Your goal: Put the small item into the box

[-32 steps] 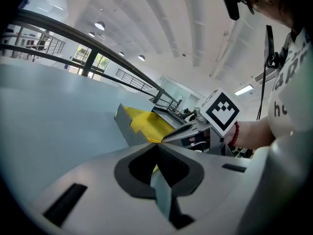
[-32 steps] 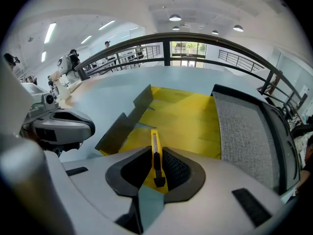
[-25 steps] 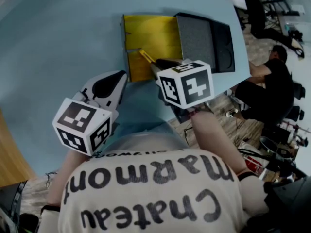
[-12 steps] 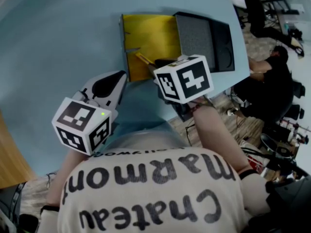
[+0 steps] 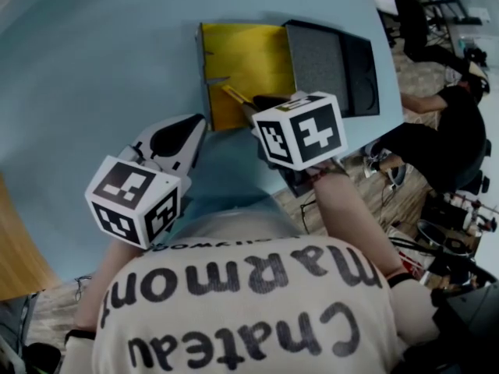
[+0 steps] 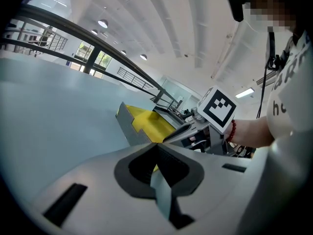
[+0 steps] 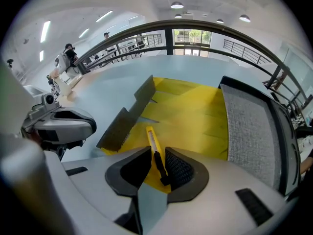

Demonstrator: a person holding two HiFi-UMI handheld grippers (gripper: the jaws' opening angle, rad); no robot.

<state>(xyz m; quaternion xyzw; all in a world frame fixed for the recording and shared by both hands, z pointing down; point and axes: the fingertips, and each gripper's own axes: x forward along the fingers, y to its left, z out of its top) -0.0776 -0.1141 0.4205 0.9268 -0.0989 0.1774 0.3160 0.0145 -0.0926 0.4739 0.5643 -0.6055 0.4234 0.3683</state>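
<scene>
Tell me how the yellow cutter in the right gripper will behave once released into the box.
Probably stiff: the yellow cutter juts straight from the right gripper without sagging. Flat and slim, it likely won't roll and should settle flat on the box floor. Its smooth-looking casing may slide a little there.

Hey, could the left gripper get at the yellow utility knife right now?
Probably not: the right gripper is clamped on the utility knife, leaving only its front end free over the box, and the left gripper is shut, off to one side.
</scene>
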